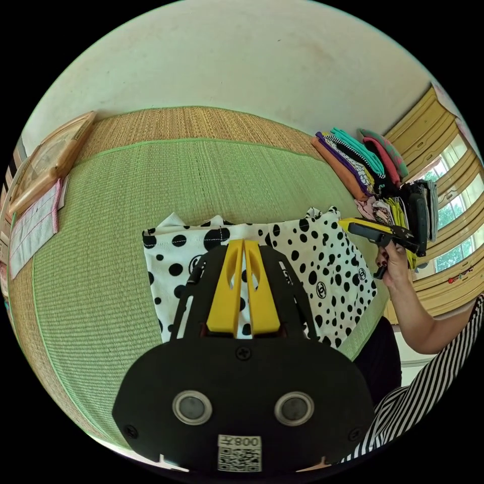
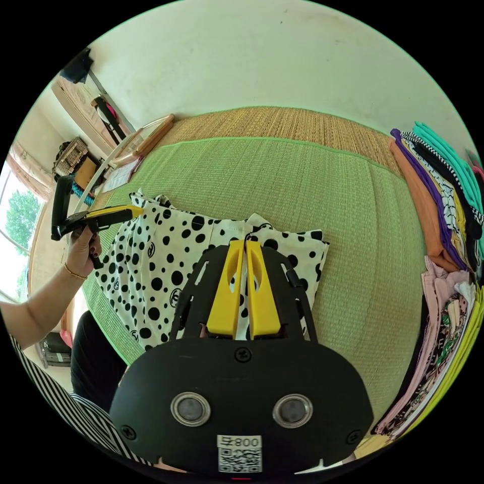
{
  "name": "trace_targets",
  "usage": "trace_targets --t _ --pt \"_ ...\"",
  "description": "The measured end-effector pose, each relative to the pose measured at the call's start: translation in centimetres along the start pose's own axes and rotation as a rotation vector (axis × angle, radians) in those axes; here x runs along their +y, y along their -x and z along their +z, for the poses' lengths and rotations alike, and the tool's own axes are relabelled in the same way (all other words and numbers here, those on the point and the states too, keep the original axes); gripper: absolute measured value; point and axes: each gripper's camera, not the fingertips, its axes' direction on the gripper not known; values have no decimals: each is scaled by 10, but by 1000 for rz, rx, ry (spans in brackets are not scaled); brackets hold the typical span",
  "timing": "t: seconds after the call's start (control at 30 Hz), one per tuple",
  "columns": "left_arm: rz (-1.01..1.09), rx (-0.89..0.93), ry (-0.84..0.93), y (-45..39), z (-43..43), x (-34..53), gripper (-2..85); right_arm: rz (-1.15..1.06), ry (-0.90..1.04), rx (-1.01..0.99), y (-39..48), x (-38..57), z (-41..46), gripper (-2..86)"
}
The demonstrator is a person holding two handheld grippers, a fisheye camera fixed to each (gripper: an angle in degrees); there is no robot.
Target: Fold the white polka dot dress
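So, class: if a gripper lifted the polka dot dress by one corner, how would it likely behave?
The polka dot dress would probably droop and unfold: it lies flat and thin on the green mat. It looks light. The woven mat may grip it slightly when pushed.

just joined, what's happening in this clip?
A person holds a yellow-jawed tool in each hand over a white dress with black polka dots, which lies on a green woven mat. The left tool and the right tool both hover above the dress with jaws closed, and no fabric is visibly pinched between them. The dress looks partly folded, but the stage is unclear. A stack of folded colourful clothes sits at the mat's edge.
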Motion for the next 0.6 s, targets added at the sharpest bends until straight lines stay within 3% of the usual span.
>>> trace_targets --t 0.4,0.6 --pt "-39 -16 74 24 4 -2 5 61 82 -33 -29 -24 16 11" --pt "-67 49 48 47 -19 18 15 75 7 -97 -44 -22 -20 12"
